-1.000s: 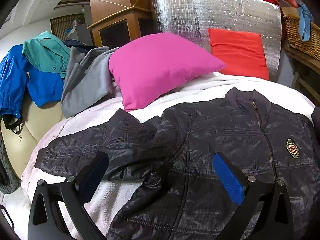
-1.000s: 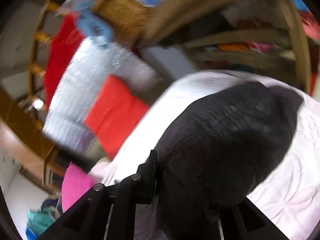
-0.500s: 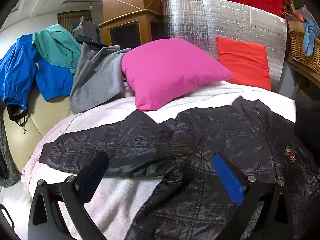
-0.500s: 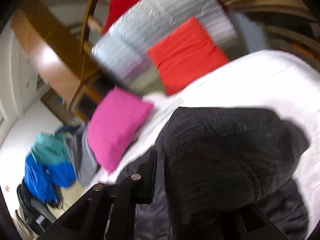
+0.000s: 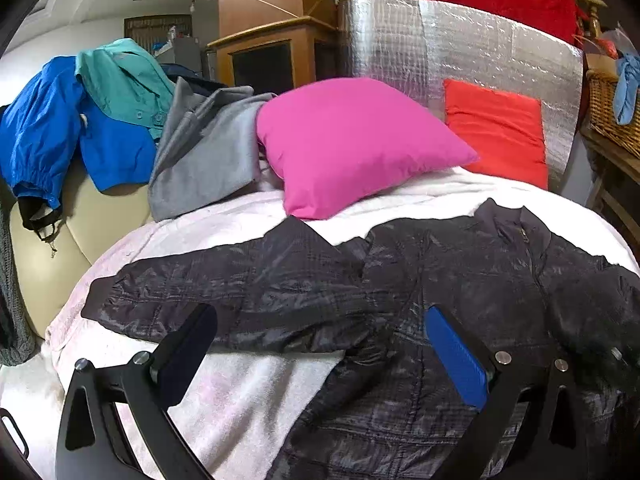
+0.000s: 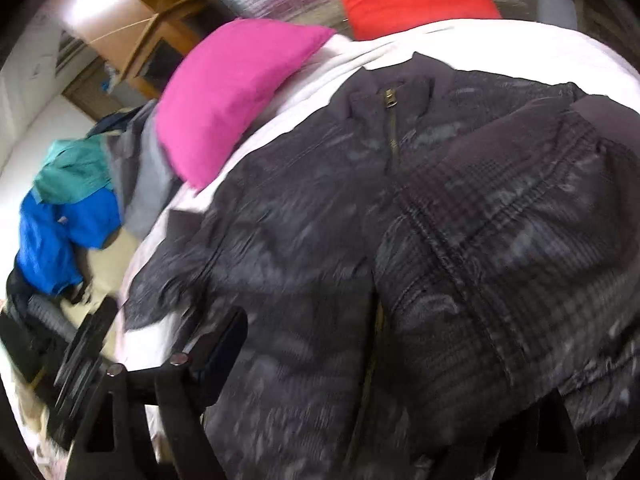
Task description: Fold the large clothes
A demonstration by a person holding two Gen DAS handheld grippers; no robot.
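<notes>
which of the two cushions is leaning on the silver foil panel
The red cushion: it stands upright against the silver foil panel. The pink cushion sits further forward on the bed.

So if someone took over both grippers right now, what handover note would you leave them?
Left gripper: open, empty, hovering over the near edge of the black jacket.
Right gripper: jaws have just been opening; the sleeve it carried now lies folded across the jacket's chest, nothing pinched.
Jacket: front up, zipped, on the white blanket, collar toward the pink pillow.
Done: one sleeve folded in.
Left: the other sleeve is still stretched out sideways; fold it in, then fold the body. More clothes wait on the sofa.
</notes>
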